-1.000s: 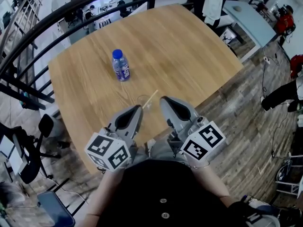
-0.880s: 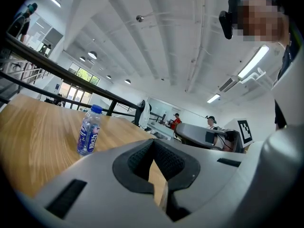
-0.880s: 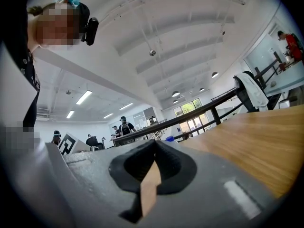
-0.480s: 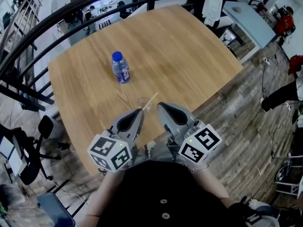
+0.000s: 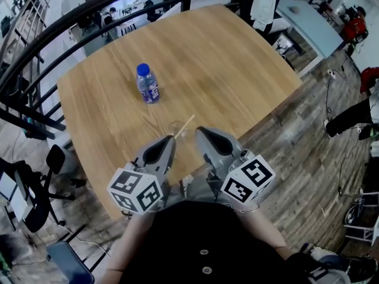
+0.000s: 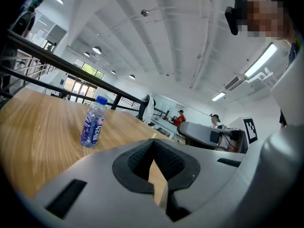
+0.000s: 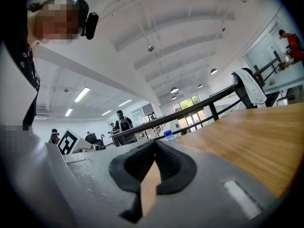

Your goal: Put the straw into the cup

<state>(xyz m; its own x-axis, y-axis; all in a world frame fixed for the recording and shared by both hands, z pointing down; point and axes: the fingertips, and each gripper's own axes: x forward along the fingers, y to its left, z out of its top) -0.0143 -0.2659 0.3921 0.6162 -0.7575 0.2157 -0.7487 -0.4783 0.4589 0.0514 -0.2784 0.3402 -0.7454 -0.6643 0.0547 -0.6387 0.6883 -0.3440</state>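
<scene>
A clear cup (image 5: 177,127) stands on the wooden table (image 5: 237,58) near its front edge, and a pale straw (image 5: 186,123) leans out of it to the upper right. My left gripper (image 5: 172,138) is shut and empty, with its tip just short of the cup on the near side. My right gripper (image 5: 199,131) is also shut and empty, right of the cup and beside the left one. In the left gripper view only the straw's tip (image 6: 153,136) shows above the closed left gripper (image 6: 153,142). The right gripper (image 7: 154,145) hides the cup in its own view.
A small water bottle (image 5: 147,84) with a blue cap stands upright farther back on the table, also in the left gripper view (image 6: 92,122) and the right gripper view (image 7: 169,136). A black railing (image 5: 71,22) runs behind the table. Plank floor lies to the right.
Hardly anything differs. Both grippers stay shut and close to the cup, with the right one nudged a touch to the left.
</scene>
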